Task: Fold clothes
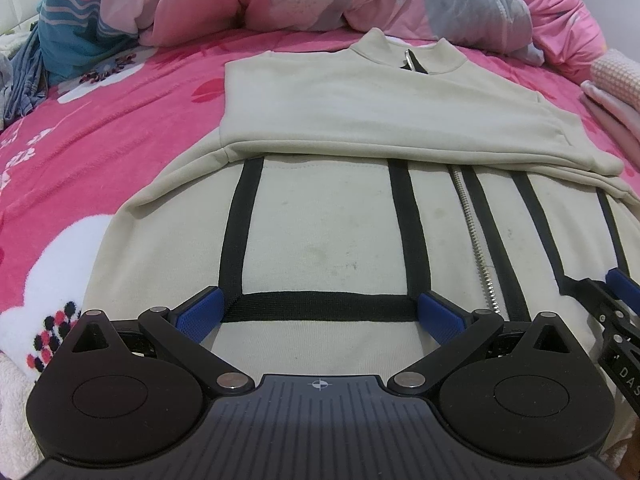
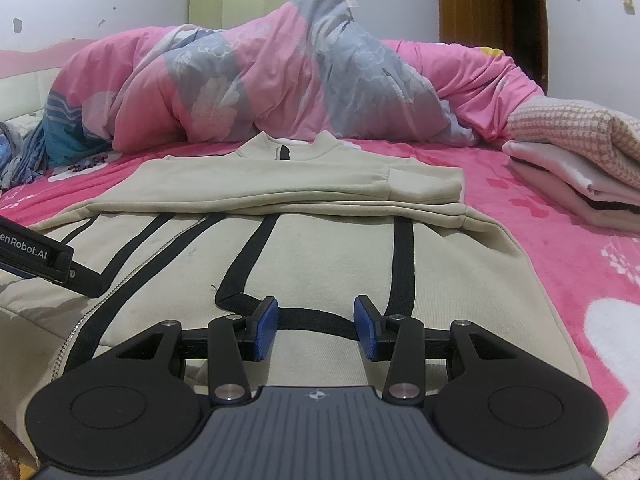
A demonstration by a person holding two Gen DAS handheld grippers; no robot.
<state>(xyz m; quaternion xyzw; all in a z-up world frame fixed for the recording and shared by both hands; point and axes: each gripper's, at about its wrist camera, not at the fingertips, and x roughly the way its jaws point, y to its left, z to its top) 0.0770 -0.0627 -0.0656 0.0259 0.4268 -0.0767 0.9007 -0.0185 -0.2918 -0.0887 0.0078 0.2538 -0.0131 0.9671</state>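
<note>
Evidently both sets of jaws stood wide and held nothing, left gripper (image 1: 320, 312) and right gripper (image 2: 316, 326) poised over the hem of the beige jacket (image 1: 340, 220), sleeves folded across on the bed (image 2: 560, 248); pinching the hem looked next

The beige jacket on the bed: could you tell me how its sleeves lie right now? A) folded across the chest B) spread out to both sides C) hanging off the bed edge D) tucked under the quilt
A: the sleeves lie folded across the upper part of the beige jacket, below the collar.
</note>
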